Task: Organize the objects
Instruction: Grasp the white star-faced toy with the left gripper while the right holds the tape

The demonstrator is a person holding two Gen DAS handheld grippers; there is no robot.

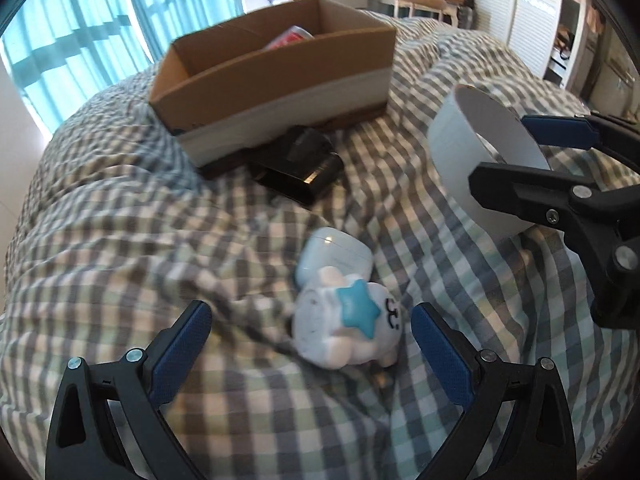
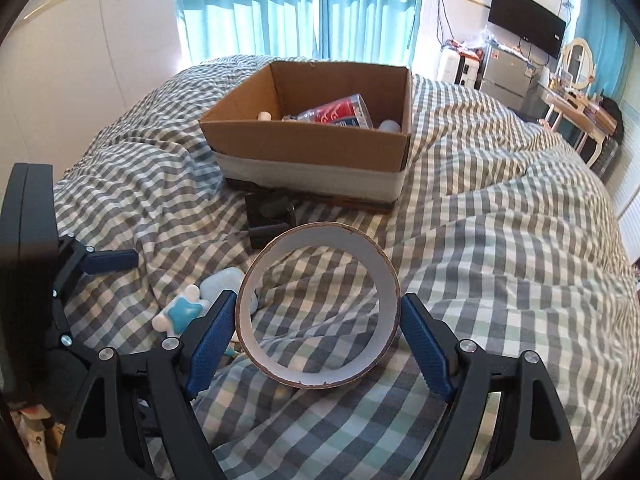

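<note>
My right gripper (image 2: 318, 320) is shut on a white tape roll (image 2: 380, 258) and holds it above the checked bedcover; the roll also shows in the left wrist view (image 1: 460, 140). My left gripper (image 1: 312, 324) is open, its fingers either side of a white figurine with a blue star (image 1: 352, 320) that lies on the bed, without touching it. A pale blue case (image 1: 340, 256) lies just behind the figurine. A black object (image 1: 300, 168) lies in front of the cardboard box (image 1: 280, 96), which holds a red packet (image 2: 340, 114) and other small items.
The checked bedcover (image 2: 500, 240) is rumpled, with a raised fold at the right. Blue curtains (image 2: 300, 4) hang behind the box. A TV, a small fridge and a dressing table (image 2: 568, 100) stand at the far right.
</note>
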